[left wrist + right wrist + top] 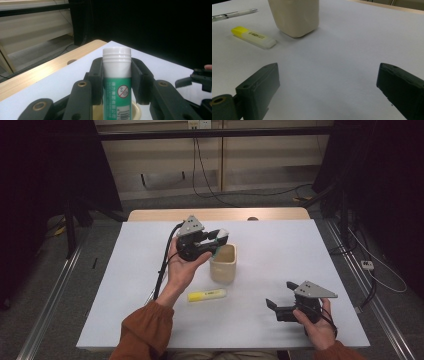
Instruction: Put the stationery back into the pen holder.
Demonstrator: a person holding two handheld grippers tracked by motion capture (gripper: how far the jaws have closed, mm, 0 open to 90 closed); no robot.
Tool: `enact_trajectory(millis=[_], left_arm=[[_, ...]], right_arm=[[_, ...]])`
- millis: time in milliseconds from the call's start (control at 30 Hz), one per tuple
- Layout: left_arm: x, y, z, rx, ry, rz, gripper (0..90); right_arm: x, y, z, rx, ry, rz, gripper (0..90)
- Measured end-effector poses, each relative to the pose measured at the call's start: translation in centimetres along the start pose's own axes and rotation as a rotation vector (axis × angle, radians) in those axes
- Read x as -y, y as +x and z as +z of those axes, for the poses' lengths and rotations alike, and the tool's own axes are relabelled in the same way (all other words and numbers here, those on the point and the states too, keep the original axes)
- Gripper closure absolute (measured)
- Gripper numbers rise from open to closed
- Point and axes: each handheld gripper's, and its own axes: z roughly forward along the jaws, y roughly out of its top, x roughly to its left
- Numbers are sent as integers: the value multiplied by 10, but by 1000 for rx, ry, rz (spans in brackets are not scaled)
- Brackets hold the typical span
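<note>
My left gripper (215,241) is held up over the middle of the table, shut on a glue stick (222,236) with a white cap and a green label. In the left gripper view the glue stick (117,58) stands upright between the black jaws of the left gripper (117,75). Just below and beside it stands a cream cup (223,265), whose rim (137,110) shows under the stick. My right gripper (280,295) rests low at the front right, open, with nothing between the jaws of the right gripper (327,82).
A yellow highlighter (206,295) lies flat in front of the cup; the right gripper view has the highlighter (253,37) left of the cup (295,17), with a white pen (234,13) beyond. The white table (280,245) ends in a wooden strip (215,214) at the back.
</note>
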Motion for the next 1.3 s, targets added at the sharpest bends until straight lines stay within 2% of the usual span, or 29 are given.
enact_trajectory(millis=[133,200,300,667,1000,1233,1300], left_arm=[[-2,2,7,-3,-13,-13,656],[-1,2,12,11,-17,3,656],[1,3,19,6,6,3,656],[12,12,36,2,54,-42,656],[21,14,44,-14,88,-35,655],[28,16,46,-7,108,-43,655],[29,18,44,-6,106,-57,654]], right_arm=[[0,0,0,0,1,0,45],[0,0,0,1,1,0,45],[0,0,0,2,1,0,45],[0,0,0,1,5,0,45],[0,0,0,-1,5,-1,45],[0,0,0,-1,5,0,45],[0,0,0,-1,6,0,45]])
